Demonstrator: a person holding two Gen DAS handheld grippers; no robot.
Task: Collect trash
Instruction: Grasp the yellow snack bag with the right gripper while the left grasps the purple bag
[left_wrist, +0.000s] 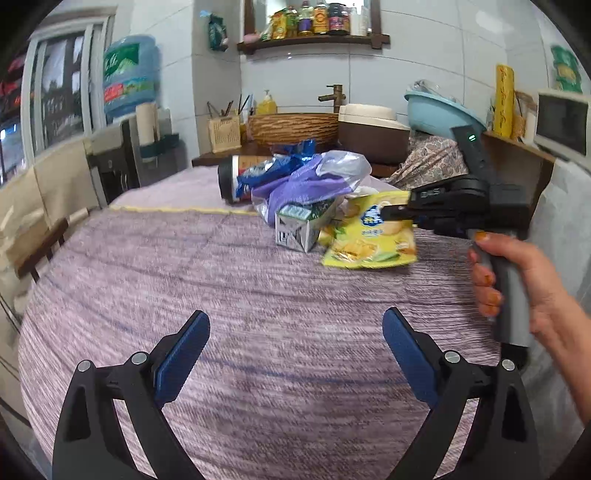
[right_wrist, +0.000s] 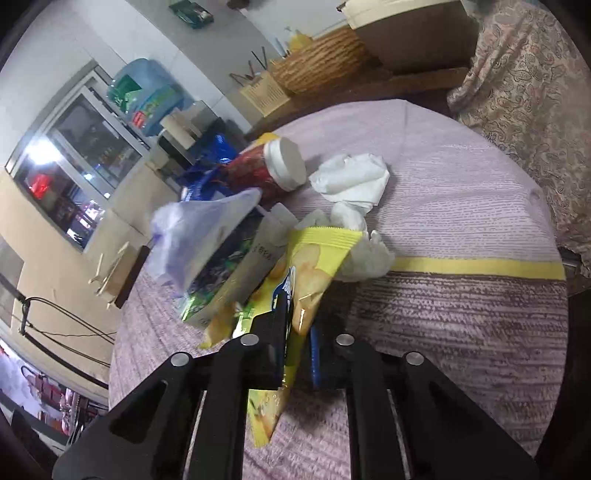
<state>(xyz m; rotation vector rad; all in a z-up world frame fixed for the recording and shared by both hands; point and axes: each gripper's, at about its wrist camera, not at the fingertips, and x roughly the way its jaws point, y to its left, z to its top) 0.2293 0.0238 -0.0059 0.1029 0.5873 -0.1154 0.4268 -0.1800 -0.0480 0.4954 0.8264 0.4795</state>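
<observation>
The right tongs (right_wrist: 295, 332) are clamped on a yellow chip bag (left_wrist: 369, 236) at the trash pile's edge on the cloth-covered tabletop (left_wrist: 221, 295), the left tongs (left_wrist: 295, 354) hang open and empty, and the carton (left_wrist: 295, 229), plastic bag (left_wrist: 314, 177), can (right_wrist: 273, 166) and tissues (right_wrist: 351, 177) seemingly remain uncollected.

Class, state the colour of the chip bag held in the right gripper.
Yellow chip bag, clearest in the left wrist view; right gripper clamps it.

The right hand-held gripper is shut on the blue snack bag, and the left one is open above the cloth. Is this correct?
Not quite: the right hand-held gripper is shut on the yellow chip bag, as the right wrist view shows. The left hand-held gripper is open above the cloth.
</observation>
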